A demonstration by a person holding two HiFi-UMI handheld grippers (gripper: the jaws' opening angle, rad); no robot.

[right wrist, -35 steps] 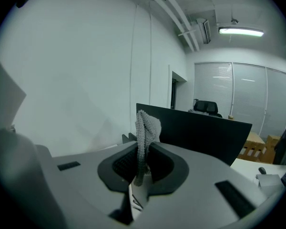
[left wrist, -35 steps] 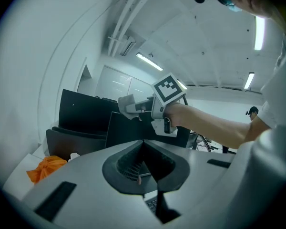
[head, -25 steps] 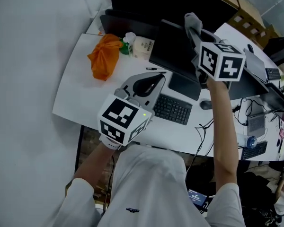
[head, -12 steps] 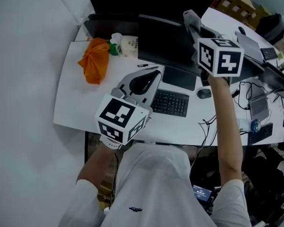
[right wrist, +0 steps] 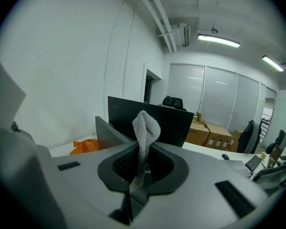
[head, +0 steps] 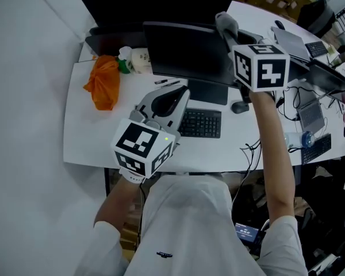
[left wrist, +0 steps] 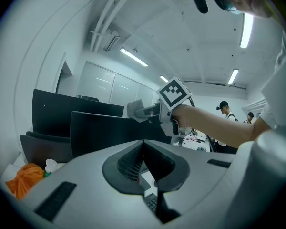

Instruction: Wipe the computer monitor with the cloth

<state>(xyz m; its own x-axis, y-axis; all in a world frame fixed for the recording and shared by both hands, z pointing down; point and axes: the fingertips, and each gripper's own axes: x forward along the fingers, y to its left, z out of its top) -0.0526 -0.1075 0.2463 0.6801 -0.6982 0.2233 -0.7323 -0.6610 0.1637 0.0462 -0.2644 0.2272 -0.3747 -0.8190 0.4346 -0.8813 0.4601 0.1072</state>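
Note:
The dark monitor (head: 184,50) stands on a white desk (head: 86,131), with a second dark screen behind it. My right gripper (head: 227,30) hovers over the monitor's top right edge, shut on a grey knit cloth (head: 222,20). In the right gripper view the cloth (right wrist: 145,128) sticks up in a fold from between the jaws, and the monitor (right wrist: 107,135) is to the left below it. My left gripper (head: 183,95) hangs over the desk just in front of the monitor's foot, jaws together with nothing in them. In the left gripper view the monitor (left wrist: 100,132) faces me.
A black keyboard (head: 200,123) and a mouse (head: 238,107) lie in front of the monitor. An orange bag (head: 100,82), a small bottle and a white pack (head: 132,59) sit at the desk's back left. A pen (head: 167,83) lies nearby. Cables hang at the right.
The head view has swung, so the desk now sits further left and straighter in the picture. Both grippers hold nearly the same places relative to the monitor; the cloth stays gripped.

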